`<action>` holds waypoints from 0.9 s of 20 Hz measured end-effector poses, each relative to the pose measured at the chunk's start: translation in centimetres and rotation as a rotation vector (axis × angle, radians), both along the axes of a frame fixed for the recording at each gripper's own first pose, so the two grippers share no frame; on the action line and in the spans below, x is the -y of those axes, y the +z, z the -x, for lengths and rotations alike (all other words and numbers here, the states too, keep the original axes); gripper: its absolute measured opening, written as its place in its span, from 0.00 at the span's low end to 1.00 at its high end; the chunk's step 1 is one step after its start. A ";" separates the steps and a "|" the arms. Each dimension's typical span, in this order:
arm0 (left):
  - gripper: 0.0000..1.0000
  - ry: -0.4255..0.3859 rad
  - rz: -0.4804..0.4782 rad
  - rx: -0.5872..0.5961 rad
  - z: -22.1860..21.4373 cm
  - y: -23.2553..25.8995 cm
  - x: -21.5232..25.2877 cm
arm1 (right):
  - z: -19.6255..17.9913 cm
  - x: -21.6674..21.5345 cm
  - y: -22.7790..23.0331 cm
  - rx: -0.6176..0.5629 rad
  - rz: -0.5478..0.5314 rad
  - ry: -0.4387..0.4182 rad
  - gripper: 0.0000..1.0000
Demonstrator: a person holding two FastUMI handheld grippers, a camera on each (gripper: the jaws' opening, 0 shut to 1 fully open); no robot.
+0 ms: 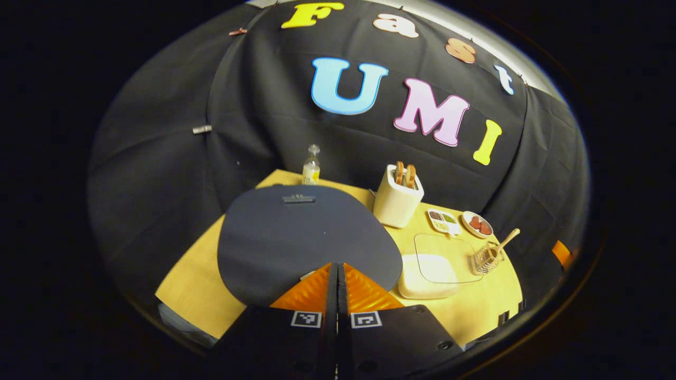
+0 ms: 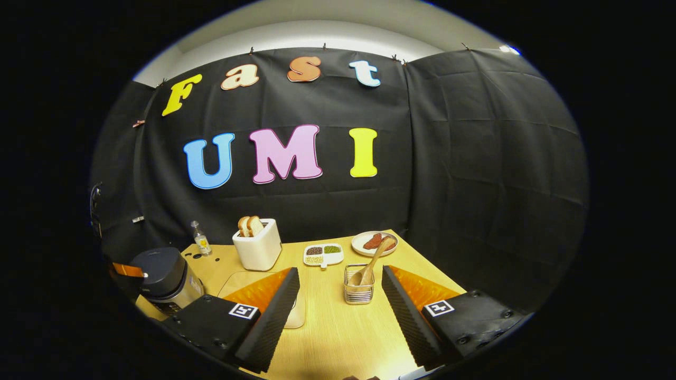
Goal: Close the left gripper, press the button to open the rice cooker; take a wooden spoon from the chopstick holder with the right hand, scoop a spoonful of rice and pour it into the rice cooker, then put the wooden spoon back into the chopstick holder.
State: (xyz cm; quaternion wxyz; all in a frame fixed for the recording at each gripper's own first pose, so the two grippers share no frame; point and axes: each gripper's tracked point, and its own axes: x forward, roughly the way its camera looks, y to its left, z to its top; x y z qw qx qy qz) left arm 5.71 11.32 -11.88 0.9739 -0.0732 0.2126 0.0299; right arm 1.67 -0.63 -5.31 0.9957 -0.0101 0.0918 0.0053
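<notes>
Left gripper view: left gripper [image 1: 337, 287] with fingers pressed together, nothing between them, tips poised just over the near rim of the rice cooker [image 1: 309, 237], whose dark lid is down. Judged: closed tips make a blunt prod for the release button, so the opening step looks not yet done. Right of the cooker, a white container with a clear lid [image 1: 430, 272], presumably the rice. Right gripper view: right gripper [image 2: 338, 301] spread wide and empty over the table [image 2: 338, 338], aimed at the wire chopstick holder [image 2: 358, 290] sitting mid-table, the wooden spoon [image 2: 371, 264] leaning out of it toward the far right corner. Handle angled up, easy to pinch. Farther back: small divided dish [image 2: 322, 254], toaster with bread [image 2: 257, 243], plate [image 2: 372, 242], bottle [image 2: 200, 240] along the far edge.
</notes>
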 end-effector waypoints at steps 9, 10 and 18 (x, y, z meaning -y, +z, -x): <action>0.39 0.152 -0.340 0.354 -0.4 15.0 2.3 | -7.8 2.7 0.4 0.001 -0.049 0.021 0.98; 0.59 0.151 -0.327 0.363 -0.4 15.1 3.3 | -8.9 3.5 0.3 0.002 -0.053 0.017 0.98; 0.96 0.187 -0.227 0.274 0.7 11.5 8.7 | -14.4 8.7 -3.7 -0.095 -0.109 -0.055 0.98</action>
